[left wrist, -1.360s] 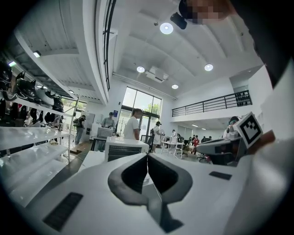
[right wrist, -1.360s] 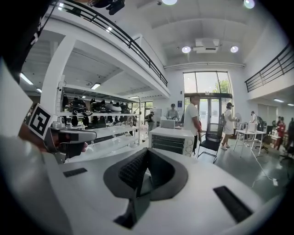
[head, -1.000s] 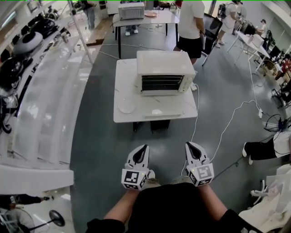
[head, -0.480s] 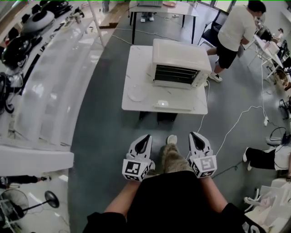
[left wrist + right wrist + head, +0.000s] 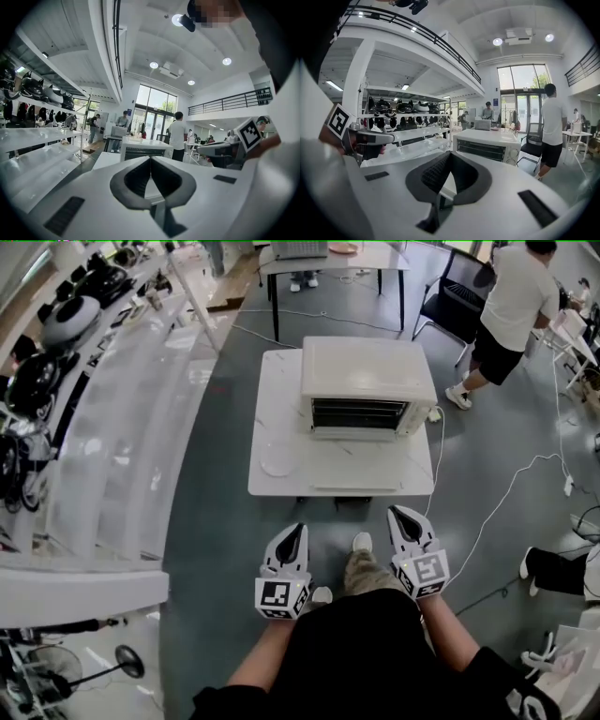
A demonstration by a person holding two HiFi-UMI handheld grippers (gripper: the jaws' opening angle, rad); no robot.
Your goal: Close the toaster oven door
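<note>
A white toaster oven [image 5: 367, 381] stands on a low white table [image 5: 281, 486] ahead of me. Its front faces me and shows a dark opening with rack bars [image 5: 359, 413]; a pale strip lies just below the opening. My left gripper [image 5: 294, 532] and right gripper [image 5: 397, 514] hang side by side over the floor, well short of the table's near edge. Both are shut with nothing between the jaws. The oven [image 5: 140, 149] appears small beyond the left gripper [image 5: 150, 158]. It also shows past the right gripper [image 5: 451, 153], as the toaster oven [image 5: 487, 143].
A white plate [image 5: 278, 459] lies on the table left of the oven. Long shelving [image 5: 112, 427] runs along the left. A cable [image 5: 487, 512] trails over the floor at right. A person in a white shirt [image 5: 516, 296] stands beyond the table, near a chair [image 5: 464, 292].
The table and oven have come nearer and more centred as I walk towards them. The person in white has shifted right. Both grippers stay shut and level.
</note>
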